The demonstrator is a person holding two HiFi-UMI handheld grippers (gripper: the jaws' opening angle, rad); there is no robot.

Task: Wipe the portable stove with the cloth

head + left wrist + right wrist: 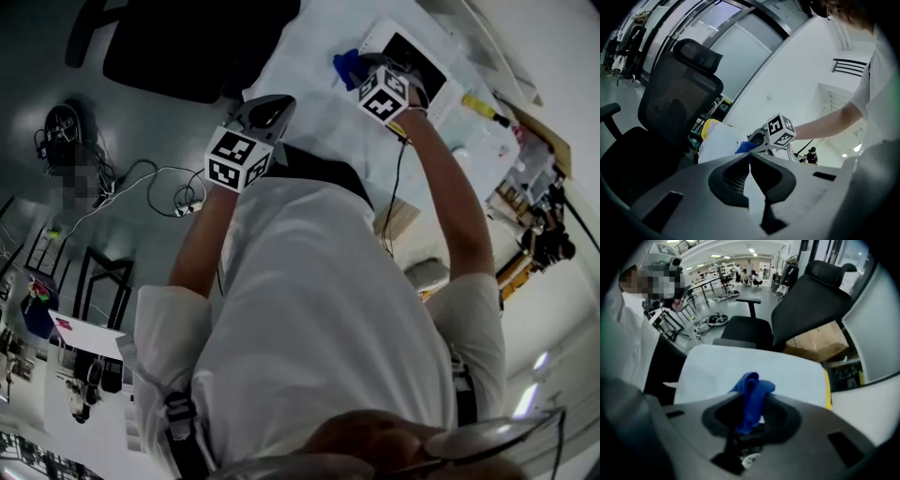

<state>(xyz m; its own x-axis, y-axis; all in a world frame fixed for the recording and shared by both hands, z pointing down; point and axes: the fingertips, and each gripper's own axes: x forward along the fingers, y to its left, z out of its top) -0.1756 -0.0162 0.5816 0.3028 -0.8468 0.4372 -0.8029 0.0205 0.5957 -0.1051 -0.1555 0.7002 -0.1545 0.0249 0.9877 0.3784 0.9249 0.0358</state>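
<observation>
The blue cloth (752, 397) is bunched between the jaws of my right gripper (752, 404), which is shut on it. In the head view that gripper (367, 75) is held out over the white table (309, 103), with the cloth (345, 67) at its tip, right beside a white flat appliance with a dark top (412, 58), apparently the portable stove. My left gripper (267, 112) hovers nearer the body over the table's edge, jaws together and empty. The left gripper view shows its jaws (749, 158) closed, and beyond them the right gripper (761, 140) with the cloth (746, 148).
A black office chair (806, 305) stands at the table's far side, with a cardboard box (820, 345) by it. Cables and a power strip (183, 202) lie on the floor at left. Shelves and clutter (534, 187) crowd the right.
</observation>
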